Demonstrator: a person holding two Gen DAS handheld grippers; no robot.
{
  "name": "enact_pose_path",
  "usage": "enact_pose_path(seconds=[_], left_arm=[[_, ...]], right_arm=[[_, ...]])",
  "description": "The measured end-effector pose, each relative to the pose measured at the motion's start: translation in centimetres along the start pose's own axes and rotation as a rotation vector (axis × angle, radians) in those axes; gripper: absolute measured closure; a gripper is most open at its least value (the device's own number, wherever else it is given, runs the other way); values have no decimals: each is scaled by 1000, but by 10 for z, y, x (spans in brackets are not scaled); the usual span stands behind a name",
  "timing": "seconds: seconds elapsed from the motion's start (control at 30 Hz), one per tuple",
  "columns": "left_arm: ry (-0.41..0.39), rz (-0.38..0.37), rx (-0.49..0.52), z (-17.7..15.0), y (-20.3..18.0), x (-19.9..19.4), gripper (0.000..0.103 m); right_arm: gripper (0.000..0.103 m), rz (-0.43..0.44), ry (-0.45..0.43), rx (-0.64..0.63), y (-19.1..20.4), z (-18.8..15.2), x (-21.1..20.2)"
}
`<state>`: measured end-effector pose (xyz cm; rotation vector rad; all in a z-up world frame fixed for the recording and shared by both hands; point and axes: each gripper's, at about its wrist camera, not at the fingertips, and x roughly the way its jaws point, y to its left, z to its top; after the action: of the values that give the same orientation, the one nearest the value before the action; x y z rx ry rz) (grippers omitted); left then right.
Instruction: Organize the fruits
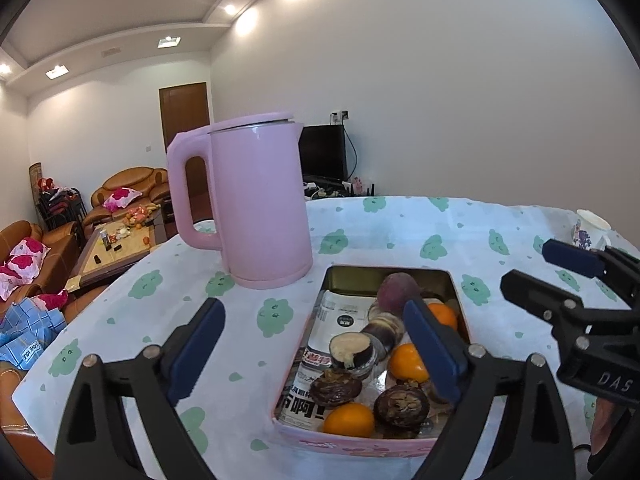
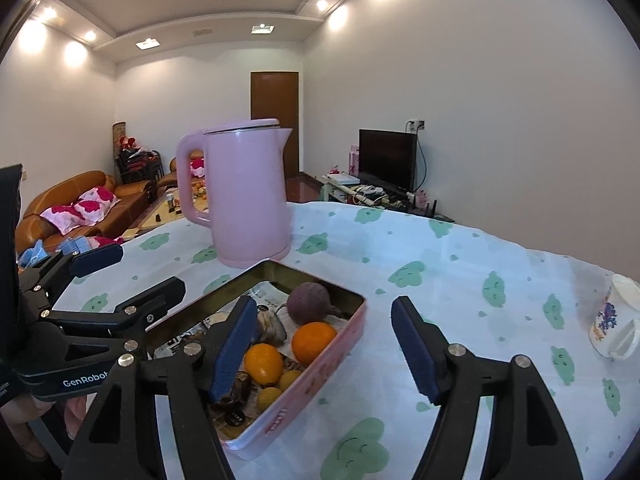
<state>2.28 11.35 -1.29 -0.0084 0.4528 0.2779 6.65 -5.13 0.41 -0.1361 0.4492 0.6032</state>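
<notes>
Pink metal walls frame the shallow tin (image 1: 454, 284) that sits on the desk (image 1: 360, 224), just in front of a tall pink kettle (image 1: 256, 200). Inside it the fruit lies loosely packed on printed paper: a dull purple round fruit (image 2: 309, 303) at the far end, oranges (image 2: 313, 343) nearer the middle, and dark brown, shell-like fruits (image 1: 401, 405) toward the near end. A pale cut piece with a dark rind (image 1: 352, 350) rests among them.

Left tongs (image 1: 316, 354) hang above the near-left part of the tin with their blue pads spread wide apart. One pad is over the cloth to the left of the tin, the other is over the fruit, and nothing is pinched between them. From the right wrist view the same tool shows at the left edge, carried by a hand (image 2: 24, 428).

Right tongs (image 2: 324, 346) stand parted too, though less widely. Their left pad is poised over the tin's contents and their right pad over the bare cloth beside the tin's right wall. Nothing is clamped there either; whether either pad brushes a fruit I cannot tell.

A white cup with a blue flower print (image 2: 616, 316) stands well apart on the right side of the desk.
</notes>
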Motion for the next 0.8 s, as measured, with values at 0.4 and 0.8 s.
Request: enact_pose_path(seconds=[0.4,0.8], left_arm=[[1,0,7,-1,-3,-1,9],[5,-2,6,-2,-7,-1,8]], right_arm=[[32,-1,-10,22,-5,-3,-4],[31,-8,-7,33,-10,-6,-5]])
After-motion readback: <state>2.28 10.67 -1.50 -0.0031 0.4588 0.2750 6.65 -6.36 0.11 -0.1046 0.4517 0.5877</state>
